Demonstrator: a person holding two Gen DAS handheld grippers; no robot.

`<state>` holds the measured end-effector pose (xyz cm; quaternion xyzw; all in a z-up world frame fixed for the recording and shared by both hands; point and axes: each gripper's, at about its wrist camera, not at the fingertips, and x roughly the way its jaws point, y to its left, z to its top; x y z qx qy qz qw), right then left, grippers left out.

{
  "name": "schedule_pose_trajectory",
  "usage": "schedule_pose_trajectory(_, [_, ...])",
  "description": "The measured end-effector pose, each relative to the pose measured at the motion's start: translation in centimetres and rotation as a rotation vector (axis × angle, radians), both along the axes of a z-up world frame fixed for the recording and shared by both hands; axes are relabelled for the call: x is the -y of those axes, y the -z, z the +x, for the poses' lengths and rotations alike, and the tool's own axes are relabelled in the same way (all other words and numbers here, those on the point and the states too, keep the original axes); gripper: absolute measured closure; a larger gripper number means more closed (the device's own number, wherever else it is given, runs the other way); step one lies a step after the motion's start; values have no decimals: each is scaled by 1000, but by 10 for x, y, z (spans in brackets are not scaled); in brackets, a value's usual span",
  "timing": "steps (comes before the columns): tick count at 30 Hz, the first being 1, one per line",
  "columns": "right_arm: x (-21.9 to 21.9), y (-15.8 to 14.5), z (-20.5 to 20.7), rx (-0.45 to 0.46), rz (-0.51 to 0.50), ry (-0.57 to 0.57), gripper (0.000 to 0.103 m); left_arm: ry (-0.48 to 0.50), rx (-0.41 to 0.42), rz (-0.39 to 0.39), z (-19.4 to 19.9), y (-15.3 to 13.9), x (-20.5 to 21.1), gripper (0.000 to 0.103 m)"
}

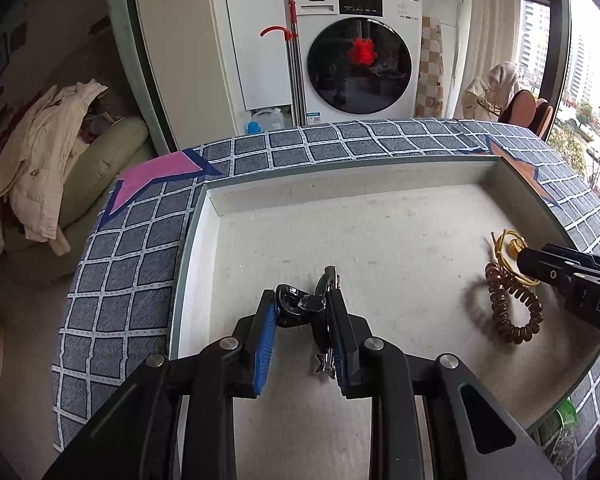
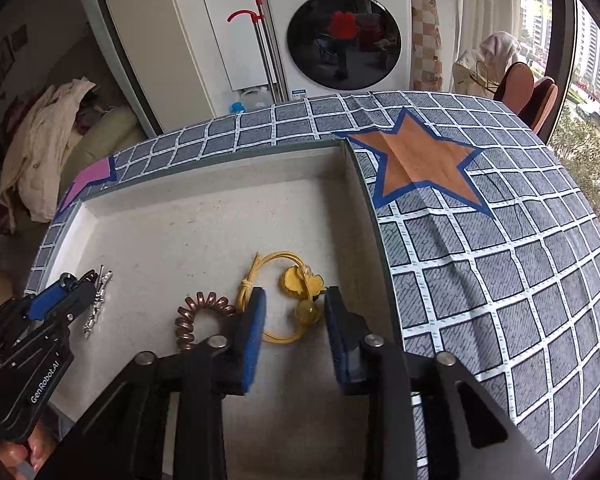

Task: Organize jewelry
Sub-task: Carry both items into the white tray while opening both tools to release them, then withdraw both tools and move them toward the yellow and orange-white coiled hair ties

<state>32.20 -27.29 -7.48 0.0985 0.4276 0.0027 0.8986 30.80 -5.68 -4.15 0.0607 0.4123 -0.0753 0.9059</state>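
Observation:
A shallow white tray [image 1: 340, 184] [image 2: 220, 176] lies on the checked tablecloth. My left gripper [image 1: 302, 300] [image 2: 72, 284] is low over the tray floor, its blue pads shut on a black hair clip with silver star trim [image 1: 300, 304] [image 2: 96, 300]. To the right lie a copper spiral hair tie [image 1: 516, 304] [image 2: 196, 316] and a yellow cord tie with yellow ornaments [image 1: 508, 240] [image 2: 276, 268]. My right gripper [image 2: 295, 294] [image 1: 540, 264] stands open around the yellow tie. The tie rests on the tray floor between the pads, which do not press on it.
The blue-grey checked cloth [image 2: 500, 260] carries an orange star [image 2: 420, 164] right of the tray and a pink star [image 1: 156, 176] at its left corner. Beyond the table stand a washing machine [image 1: 360, 56], a sofa with clothes [image 1: 40, 152] and chairs [image 2: 528, 88].

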Motion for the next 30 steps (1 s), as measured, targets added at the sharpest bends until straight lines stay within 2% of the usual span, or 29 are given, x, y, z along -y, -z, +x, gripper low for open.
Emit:
schedule_pose_trajectory(2, [2, -6, -6, 23, 29, 1, 55, -12, -1, -16, -1, -3, -4, 57])
schedule_pose_trajectory(3, [2, -10, -9, 31, 42, 2, 55, -15, 0, -21, -2, -5, -6, 47])
schedule_pose_trajectory(4, [2, -13, -11, 37, 55, 2, 55, -17, 4, -25, -4, -7, -7, 31])
schedule_pose_trajectory(5, [3, -16, -15, 44, 65, 3, 55, -25, 13, -33, -6, -10, -9, 1])
schedule_pose_trajectory(7, [2, -22, -22, 57, 72, 0, 53, -26, 53, -60, -14, -21, -12, 0])
schedule_pose_trajectory(9, [0, -28, -31, 71, 72, -4, 48, -12, 65, -57, -19, -29, -11, 0])
schedule_pose_trajectory(13, [-3, -37, -50, 92, 89, -9, 45, -4, 107, -62, -36, -47, -13, 0])
schedule_pose_trajectory(15, [-4, -41, -61, 101, 99, -12, 33, -5, 123, -75, -47, -55, -17, 0])
schedule_pose_trajectory(17, [-5, -44, -73, 111, 105, -14, 28, -8, 144, -91, -59, -61, -23, 0])
schedule_pose_trajectory(19, [-6, -46, -87, 124, 110, -16, 25, -7, 143, -102, -72, -66, -29, 0])
schedule_pose_trajectory(20, [-7, -47, -93, 129, 114, -17, 18, -6, 140, -110, -77, -67, -32, 0])
schedule_pose_trajectory(23, [-8, -48, -113, 143, 129, -22, 17, 10, 117, -130, -94, -68, -40, 0])
schedule_pose_trajectory(24, [-9, -49, -119, 148, 129, -23, 14, 13, 110, -130, -100, -67, -42, 0])
schedule_pose_trajectory(26, [-12, -52, -132, 167, 123, -28, 0, 10, 101, -127, -115, -65, -46, 0])
schedule_pose_trajectory(30, [-18, -57, -159, 214, 114, -41, 0, -2, 96, -114, -143, -62, -53, 0])
